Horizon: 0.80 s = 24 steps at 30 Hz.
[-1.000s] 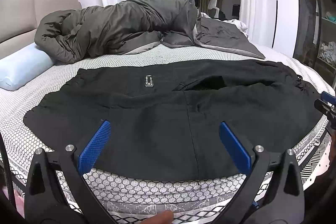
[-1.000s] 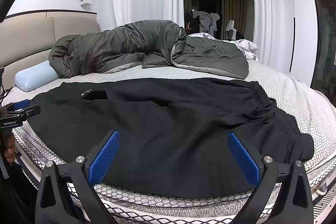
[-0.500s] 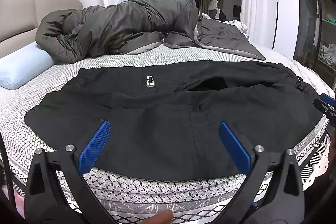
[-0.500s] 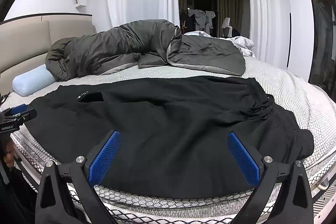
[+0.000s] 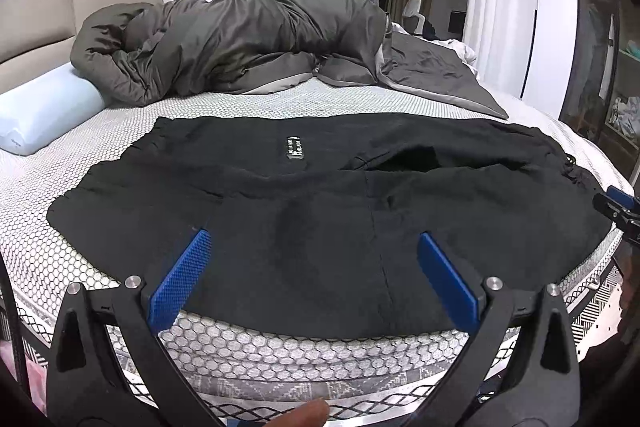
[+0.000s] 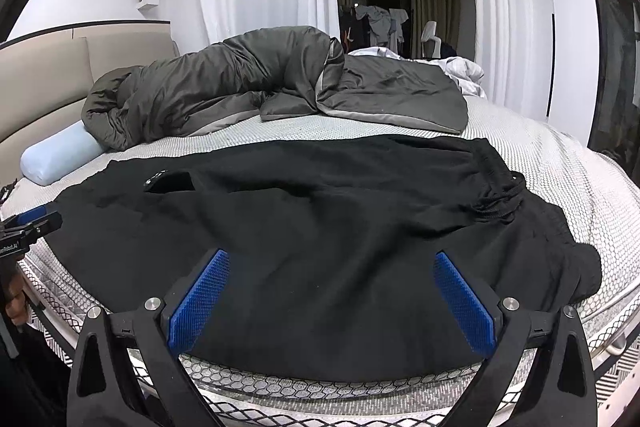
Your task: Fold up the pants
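Observation:
Black pants (image 5: 320, 203) lie spread across the near part of the bed, with a small label (image 5: 294, 147) facing up; they also show in the right wrist view (image 6: 320, 227), the drawstring waistband (image 6: 500, 199) at the right. My left gripper (image 5: 314, 279) is open and empty, hovering at the pants' near edge. My right gripper (image 6: 332, 297) is open and empty, also over the near edge. Each gripper shows at the rim of the other's view: the right one (image 5: 618, 205), the left one (image 6: 28, 223).
The mattress (image 5: 280, 347) has a honeycomb-patterned cover. A dark grey duvet (image 5: 248, 39) is bunched at the back of the bed. A light blue pillow (image 5: 44, 111) lies at the back left by the beige headboard (image 5: 36, 11). White curtains hang behind.
Both grippers have shifted slightly; the right wrist view has risen a little. The pants have not moved and both grippers stay open.

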{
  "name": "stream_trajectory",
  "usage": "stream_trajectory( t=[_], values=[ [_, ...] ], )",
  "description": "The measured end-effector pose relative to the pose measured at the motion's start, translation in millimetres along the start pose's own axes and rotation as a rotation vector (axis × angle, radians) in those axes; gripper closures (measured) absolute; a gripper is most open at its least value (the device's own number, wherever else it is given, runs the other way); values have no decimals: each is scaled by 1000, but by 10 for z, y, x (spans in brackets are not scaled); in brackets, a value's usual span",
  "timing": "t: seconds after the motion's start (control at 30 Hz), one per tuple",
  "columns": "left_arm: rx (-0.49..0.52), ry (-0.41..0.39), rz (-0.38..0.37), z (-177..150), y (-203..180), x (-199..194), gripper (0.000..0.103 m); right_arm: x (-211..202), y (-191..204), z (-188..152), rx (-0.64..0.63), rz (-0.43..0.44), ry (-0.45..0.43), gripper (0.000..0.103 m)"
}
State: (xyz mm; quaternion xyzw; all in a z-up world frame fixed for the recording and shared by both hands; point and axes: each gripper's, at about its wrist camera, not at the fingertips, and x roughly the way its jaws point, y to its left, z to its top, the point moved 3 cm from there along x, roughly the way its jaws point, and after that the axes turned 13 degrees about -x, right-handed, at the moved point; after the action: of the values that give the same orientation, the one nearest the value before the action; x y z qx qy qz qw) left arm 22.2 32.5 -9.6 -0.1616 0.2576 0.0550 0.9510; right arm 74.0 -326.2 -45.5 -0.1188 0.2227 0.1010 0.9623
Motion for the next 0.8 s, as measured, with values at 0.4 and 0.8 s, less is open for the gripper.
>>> stream_trajectory(
  t=[0.4,0.8],
  values=[
    [-131,43,78,331,431,122,1,-157,-563,406,-127,-92,44,0],
    [-345,130,186,302,1439,28,4,-260,-1373,-131,88,-114,75,0]
  ],
)
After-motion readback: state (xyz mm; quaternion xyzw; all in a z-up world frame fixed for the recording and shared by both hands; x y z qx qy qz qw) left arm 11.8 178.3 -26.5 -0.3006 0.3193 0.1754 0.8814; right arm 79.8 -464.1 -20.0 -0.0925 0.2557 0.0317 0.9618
